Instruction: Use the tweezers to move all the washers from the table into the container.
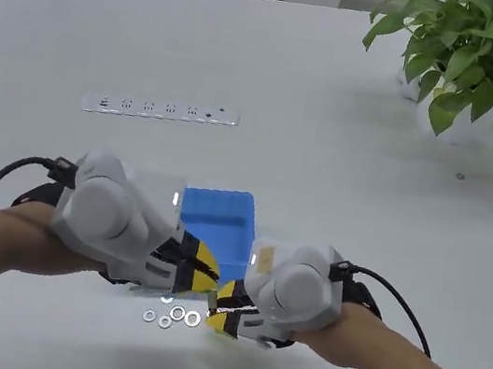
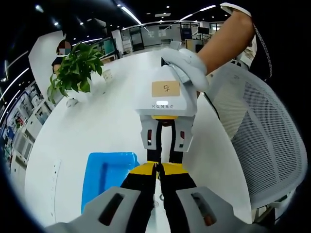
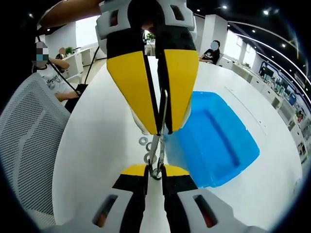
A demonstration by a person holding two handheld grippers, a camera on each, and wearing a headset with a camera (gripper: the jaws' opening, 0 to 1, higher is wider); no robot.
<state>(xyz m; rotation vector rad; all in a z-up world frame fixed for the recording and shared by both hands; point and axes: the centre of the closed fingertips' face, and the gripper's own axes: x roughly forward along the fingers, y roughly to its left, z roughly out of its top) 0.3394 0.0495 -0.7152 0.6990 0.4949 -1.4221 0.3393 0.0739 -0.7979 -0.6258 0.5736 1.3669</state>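
Right gripper view is showing the right gripper (image 3: 155, 173) and the left gripper (image 3: 164, 130) facing each other nose to nose, both pairs of jaws pressing together on the tweezers (image 3: 157, 151). Washers (image 1: 174, 314) are lying on the table (image 1: 349, 135) under the grippers, just beside the blue container (image 1: 219, 221).

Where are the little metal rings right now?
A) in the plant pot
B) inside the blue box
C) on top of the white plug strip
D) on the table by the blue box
D: the rings lie on the white table just in front of the blue box, and the inside of the box looks bare in the right gripper view.
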